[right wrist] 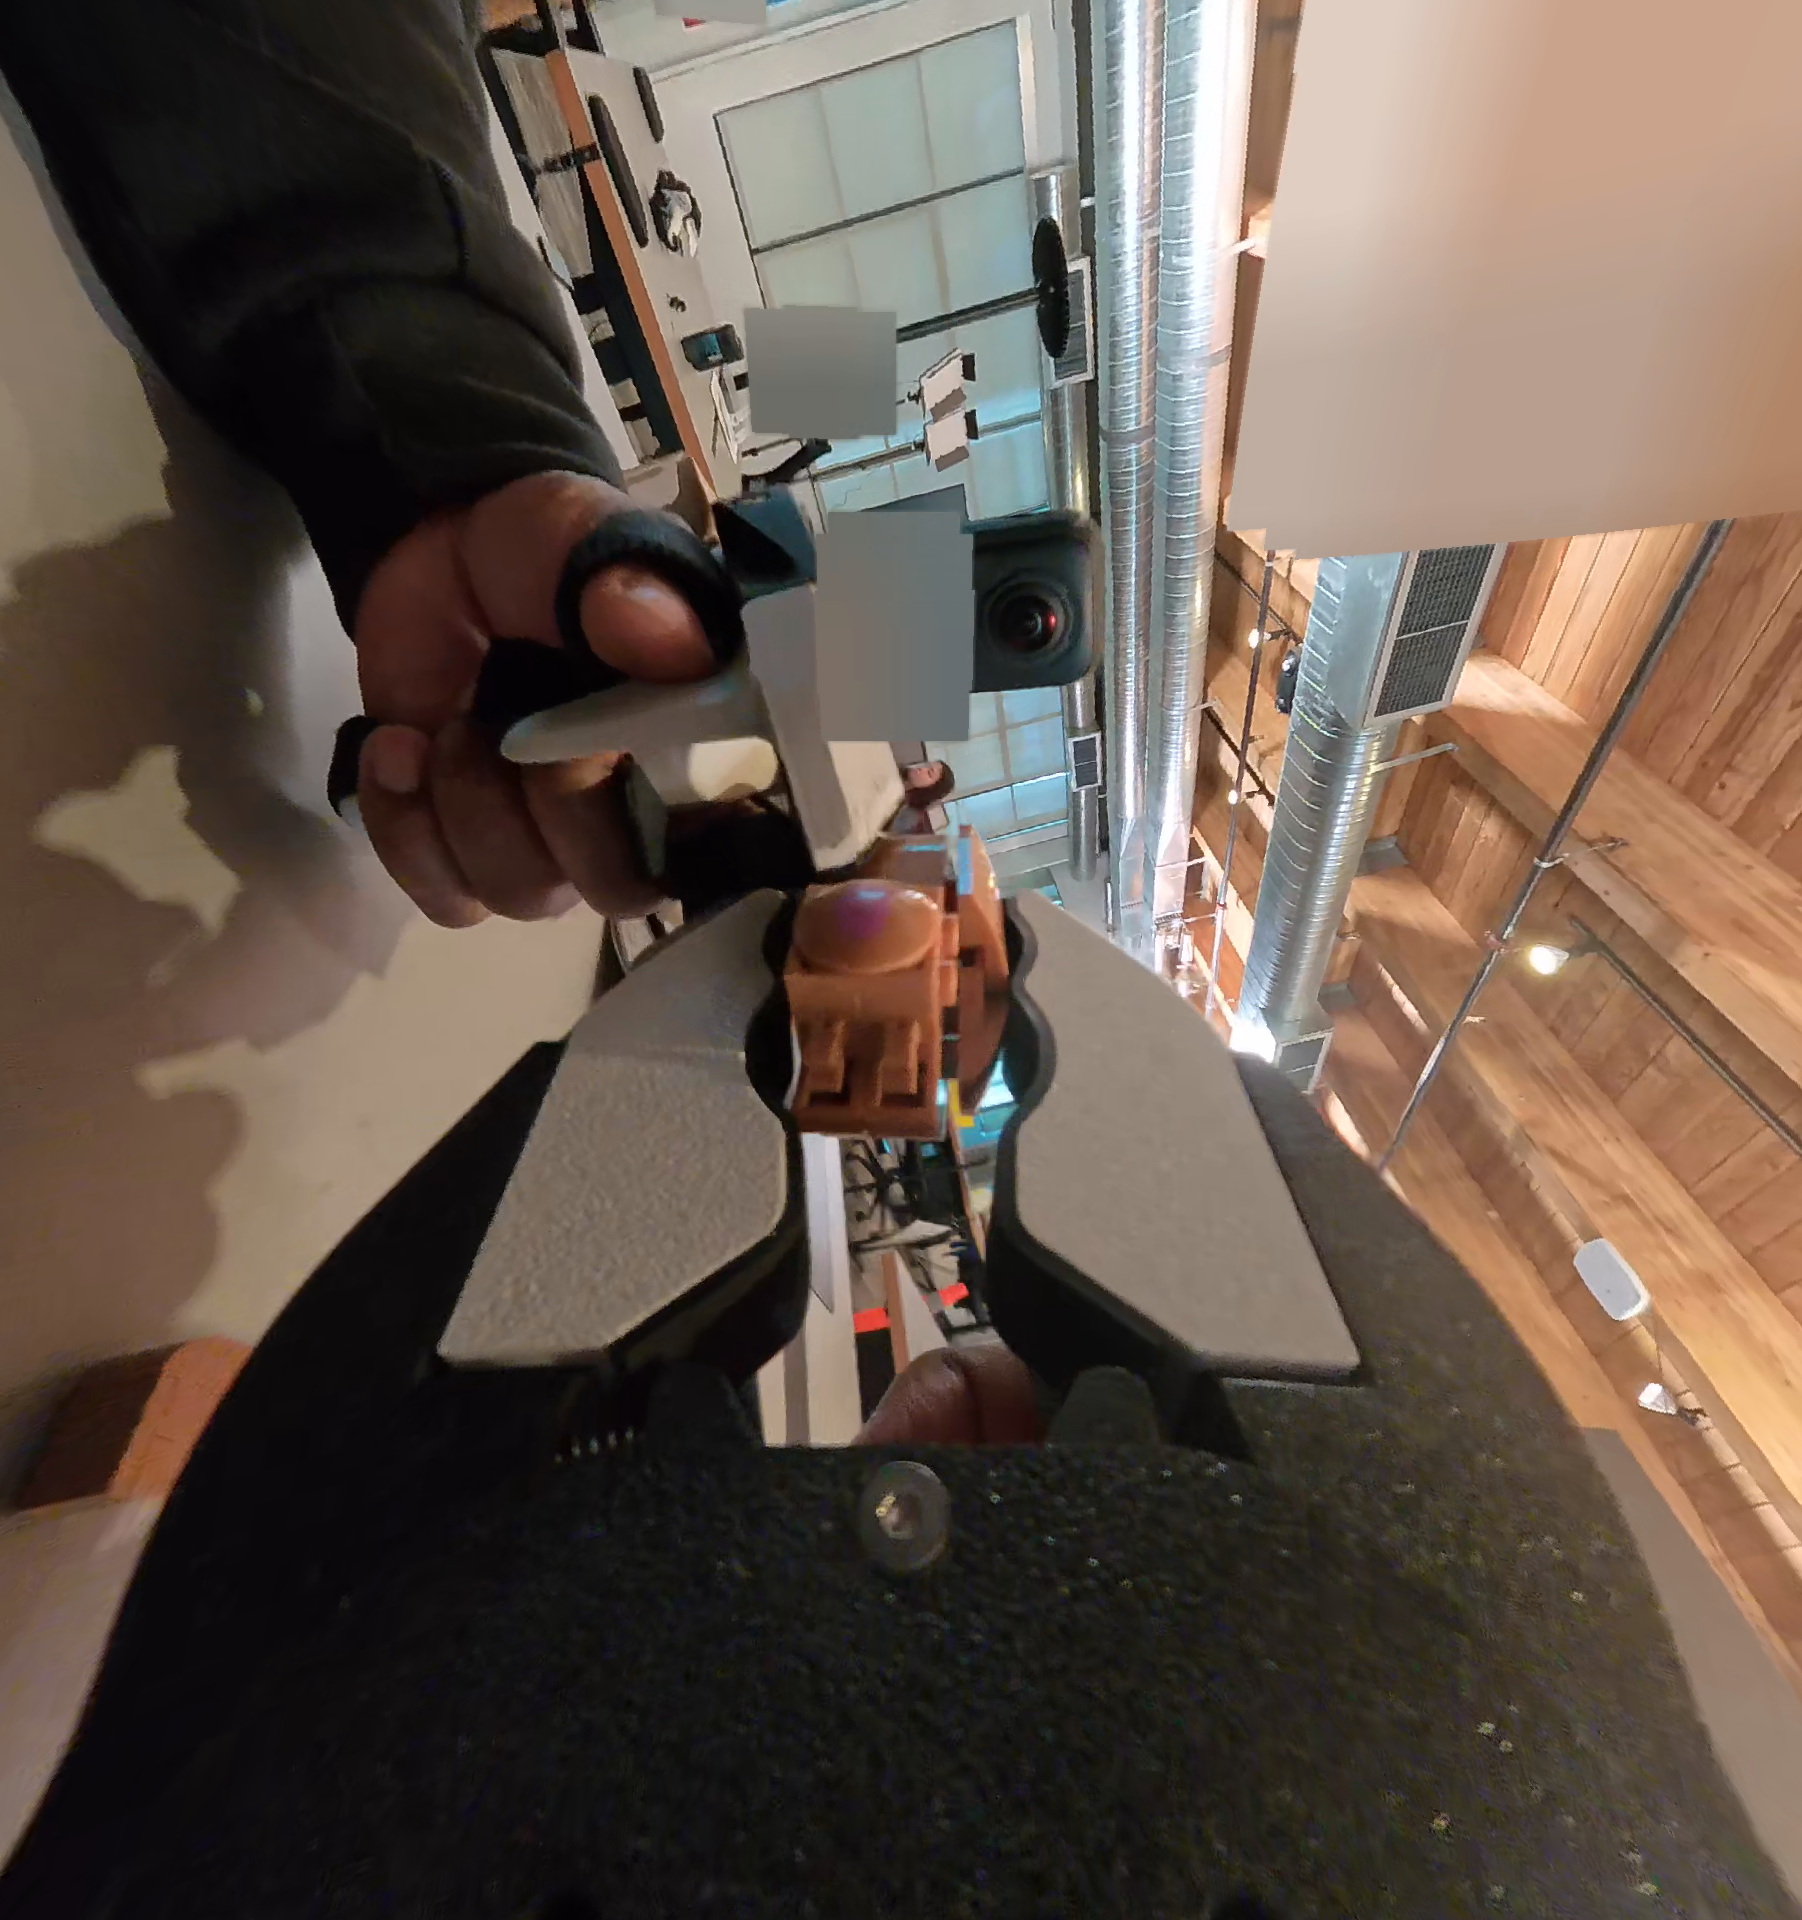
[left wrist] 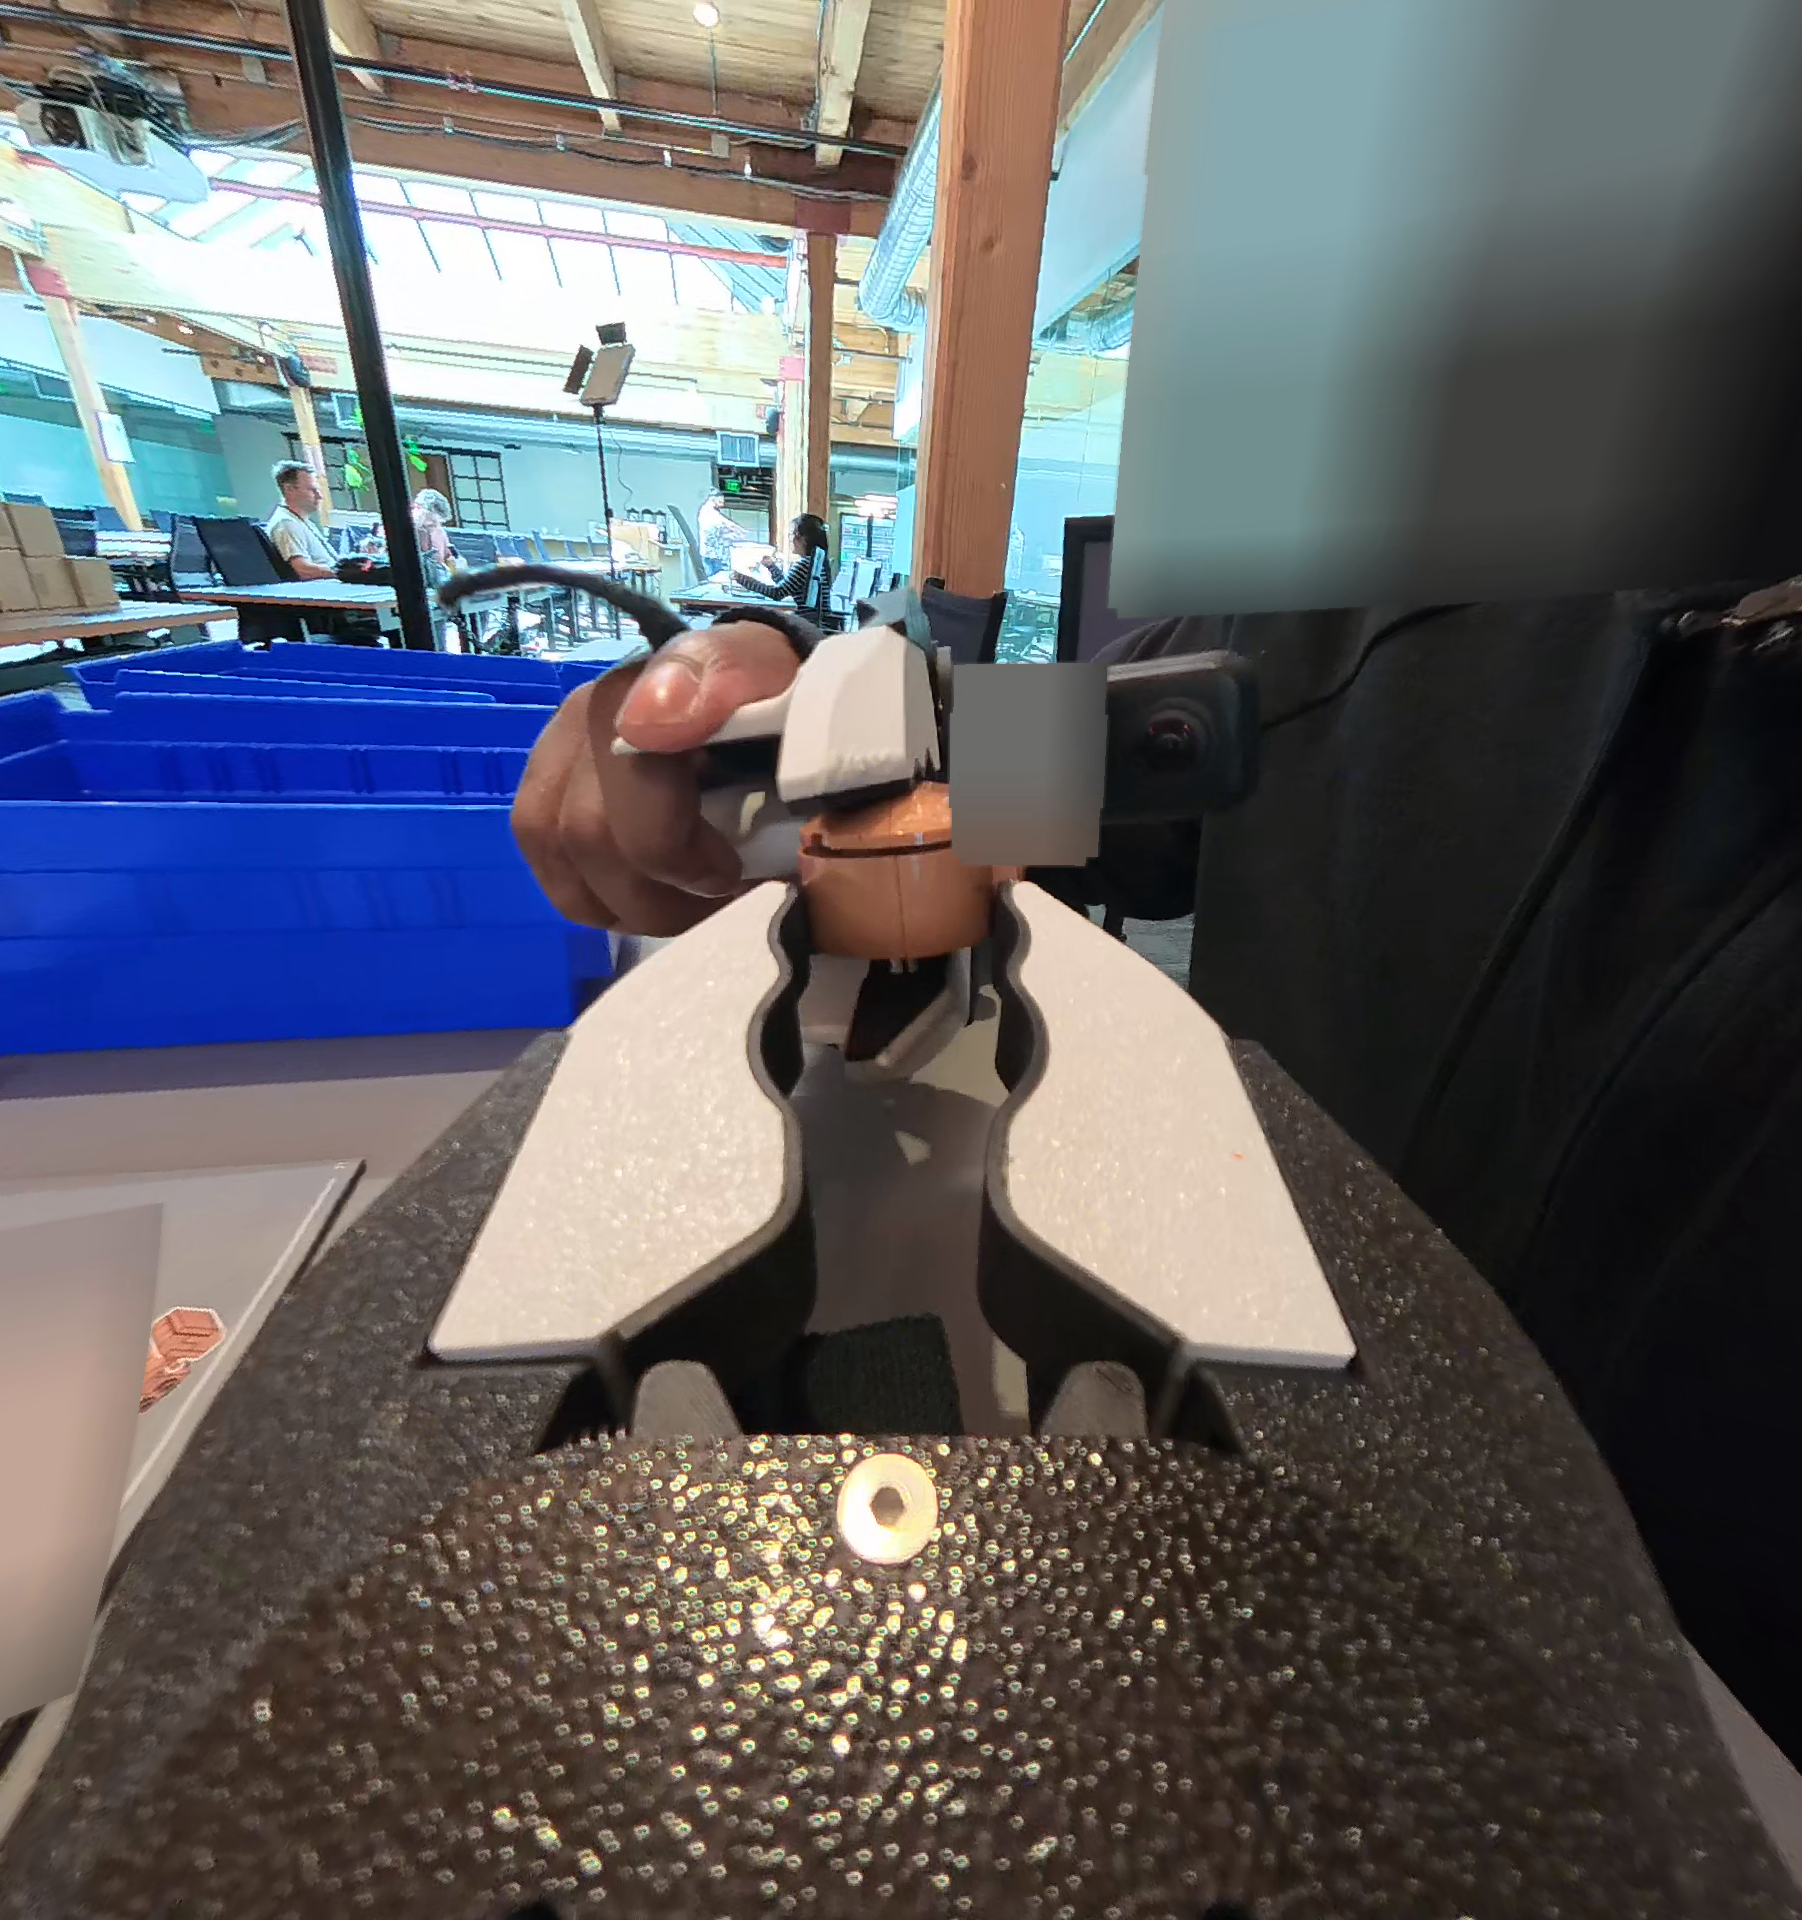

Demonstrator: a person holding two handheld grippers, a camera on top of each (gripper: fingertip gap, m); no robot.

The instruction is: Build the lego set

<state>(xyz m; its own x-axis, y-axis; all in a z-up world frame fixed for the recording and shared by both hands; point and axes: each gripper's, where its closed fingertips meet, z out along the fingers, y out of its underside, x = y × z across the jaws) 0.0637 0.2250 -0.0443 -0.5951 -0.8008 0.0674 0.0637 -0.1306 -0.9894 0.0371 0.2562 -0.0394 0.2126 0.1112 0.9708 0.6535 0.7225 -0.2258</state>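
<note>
Two hand-held grippers clamp one copper-brown, blocky, round-ended part (left wrist: 902, 878).

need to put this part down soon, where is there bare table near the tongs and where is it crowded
Bare grey table lies between the row of blue plastic bins and the flat grey sheet at lower left. It is crowded at the tips: both tongs, left and right, close on the copper-coloured plastic part, hands close by.

No writing can be read — none legible.
</note>
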